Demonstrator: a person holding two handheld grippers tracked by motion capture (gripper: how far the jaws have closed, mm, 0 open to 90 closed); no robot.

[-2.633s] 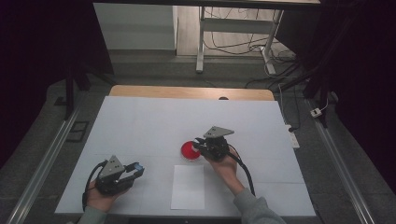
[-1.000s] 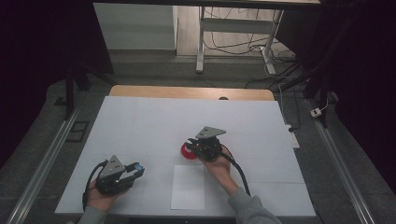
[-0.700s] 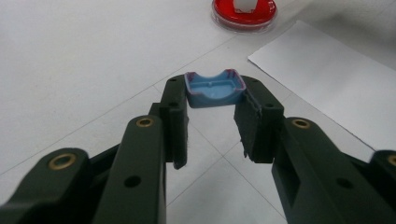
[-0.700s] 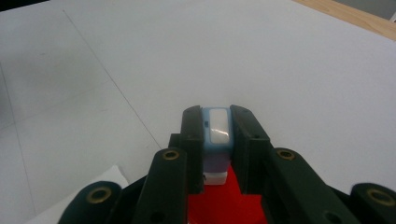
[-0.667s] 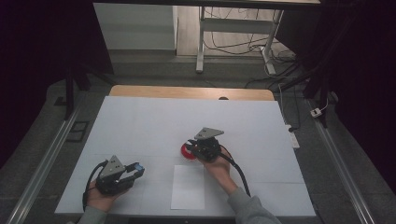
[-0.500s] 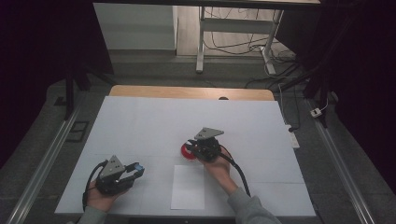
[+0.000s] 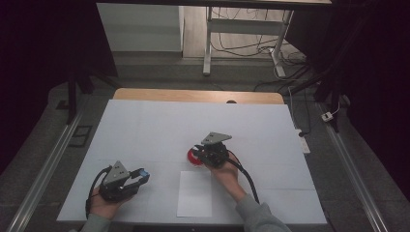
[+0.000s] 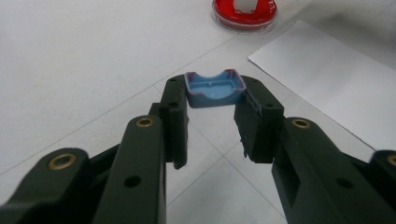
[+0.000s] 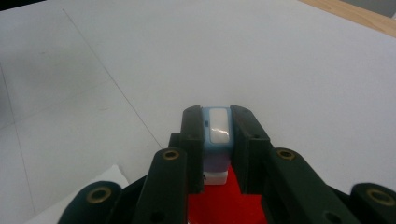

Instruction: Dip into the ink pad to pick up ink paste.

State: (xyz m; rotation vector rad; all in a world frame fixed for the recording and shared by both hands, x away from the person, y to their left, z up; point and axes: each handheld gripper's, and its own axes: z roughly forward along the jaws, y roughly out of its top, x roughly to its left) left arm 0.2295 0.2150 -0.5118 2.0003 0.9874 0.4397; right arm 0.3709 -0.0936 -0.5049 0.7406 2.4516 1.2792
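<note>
My left gripper [image 7: 140, 175] rests near the table's front left, shut on a small blue cap [image 8: 215, 87] held open side up between its jaw tips. My right gripper [image 7: 199, 153] is at mid-table, shut on a light blue and white stamp block [image 9: 217, 133]. The block stands on a round red ink pad [image 7: 194, 157], which shows red under the jaws [image 9: 224, 205]. In the left gripper view the red ink pad [image 8: 244, 14] lies ahead with the white block on it. A white paper sheet [image 7: 195, 193] lies just in front of the pad.
The white tabletop [image 7: 159, 125] spreads wide around both hands. A wooden strip [image 7: 193, 95] runs along its far edge. Metal rails [image 7: 43, 179] flank the table, and cables lie on the floor beyond.
Since the earliest frame my right gripper has shifted slightly left over the red pad with the block. Over the last second neither hand has moved.
</note>
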